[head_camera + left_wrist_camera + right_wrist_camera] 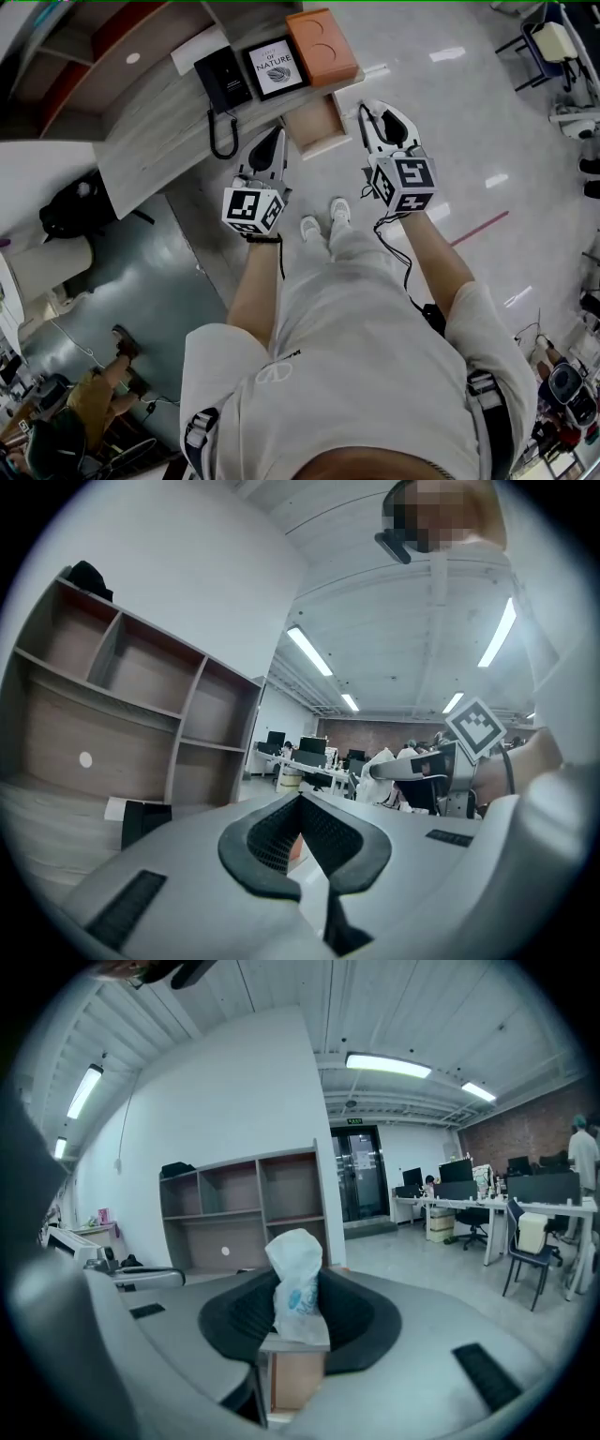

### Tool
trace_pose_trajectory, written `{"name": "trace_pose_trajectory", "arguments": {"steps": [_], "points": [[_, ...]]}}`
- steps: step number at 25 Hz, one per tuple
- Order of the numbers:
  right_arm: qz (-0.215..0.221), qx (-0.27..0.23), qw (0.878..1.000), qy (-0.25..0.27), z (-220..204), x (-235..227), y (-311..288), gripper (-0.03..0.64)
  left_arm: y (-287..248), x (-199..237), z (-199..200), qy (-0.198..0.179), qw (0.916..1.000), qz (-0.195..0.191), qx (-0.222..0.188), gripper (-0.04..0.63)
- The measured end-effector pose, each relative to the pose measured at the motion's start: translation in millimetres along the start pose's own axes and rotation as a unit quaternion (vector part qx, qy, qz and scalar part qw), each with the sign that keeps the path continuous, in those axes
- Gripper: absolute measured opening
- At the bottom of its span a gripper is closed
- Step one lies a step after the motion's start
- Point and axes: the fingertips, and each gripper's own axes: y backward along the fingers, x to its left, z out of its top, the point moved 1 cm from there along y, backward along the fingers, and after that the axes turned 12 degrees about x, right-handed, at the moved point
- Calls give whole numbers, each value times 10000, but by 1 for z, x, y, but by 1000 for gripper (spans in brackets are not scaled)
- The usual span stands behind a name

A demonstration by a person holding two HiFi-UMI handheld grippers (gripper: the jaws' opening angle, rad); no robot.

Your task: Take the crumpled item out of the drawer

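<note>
1. My left gripper [275,137] sits by the desk [159,131], jaws together, holding nothing.
2. The drawer [319,127] stands pulled open between my two grippers.
3. My right gripper [384,113], jaws slightly apart, pinches the crumpled white item [298,1283] just beside the drawer.

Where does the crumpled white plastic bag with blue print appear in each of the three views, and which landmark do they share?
Head view: the crumpled white plastic bag is a small white patch in the right gripper, upper centre-right.
Left gripper view: not clearly in it.
Right gripper view: centre, standing upright, pinched between the jaws.
Shared landmark: the wooden shelf unit with open compartments, top left corner, left side, behind the bag.
</note>
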Motion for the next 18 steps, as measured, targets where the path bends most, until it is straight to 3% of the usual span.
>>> {"name": "trace_pose_trajectory", "arguments": {"steps": [5, 18], "points": [[-83, -401, 9991, 49, 32, -4, 31, 115, 18, -13, 28, -326, 9994, -49, -82, 0], [-234, -1027, 9940, 295, 72, -20, 102, 115, 58, -33, 85, -670, 9964, 109, -509, -2]]}}
